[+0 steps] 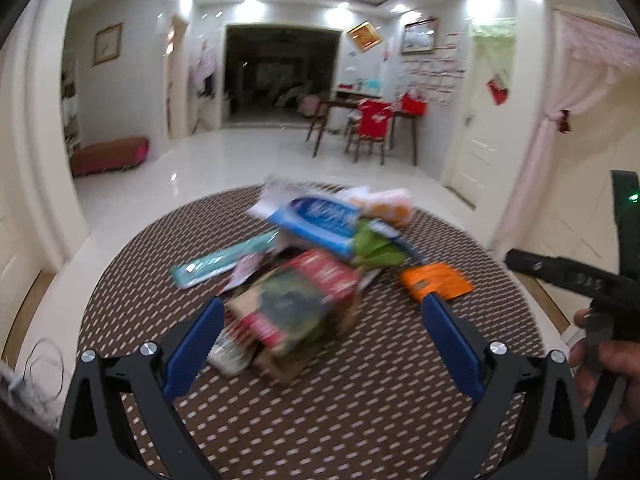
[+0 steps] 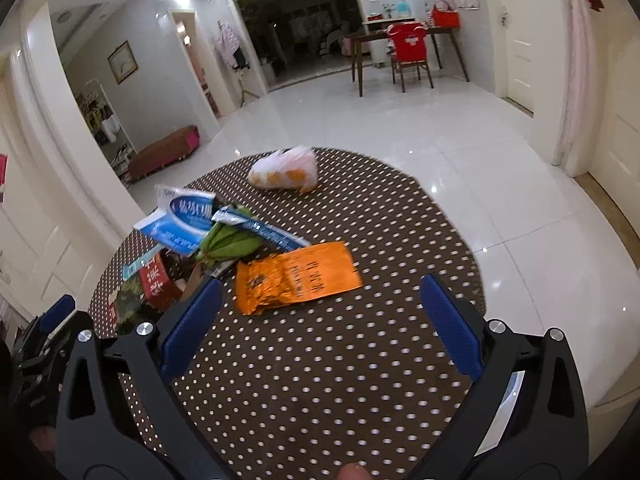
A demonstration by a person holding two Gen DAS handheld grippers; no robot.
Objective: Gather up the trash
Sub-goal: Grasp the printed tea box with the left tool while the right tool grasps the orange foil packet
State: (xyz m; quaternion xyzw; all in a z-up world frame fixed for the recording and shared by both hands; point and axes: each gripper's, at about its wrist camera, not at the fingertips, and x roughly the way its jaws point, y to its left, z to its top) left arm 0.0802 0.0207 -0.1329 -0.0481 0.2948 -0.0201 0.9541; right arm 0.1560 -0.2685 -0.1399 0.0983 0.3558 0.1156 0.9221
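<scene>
A round desk (image 2: 360, 360) with a brown cover dotted in white fills the lower part of both views, standing on a glossy white tiled floor (image 2: 400, 120). Far behind, a dark wooden table (image 2: 400, 36) and a chair (image 2: 410, 60) draped in red stand by the wall.

A heap of trash lies on the left half of the desk. Its biggest piece is a red and green box (image 1: 296, 304), blurred in the left wrist view, nearest the camera. Behind it sits a blue and white packet (image 2: 184, 220), leaning on other scraps. A green bundle (image 2: 228, 242) lies just beside that packet. An orange pouch (image 2: 296, 282) lies flat on the cover to the right of the heap. A white bag with orange patches (image 2: 284, 174) lies well apart near the far edge. A teal strip (image 1: 224, 258) pokes out at the left of the heap.

The left gripper (image 1: 320, 312) hovers near the box, its blue jaws spread wide and holding nothing. The right gripper (image 2: 320, 292) hovers near the orange pouch, its jaws also wide apart and empty.
</scene>
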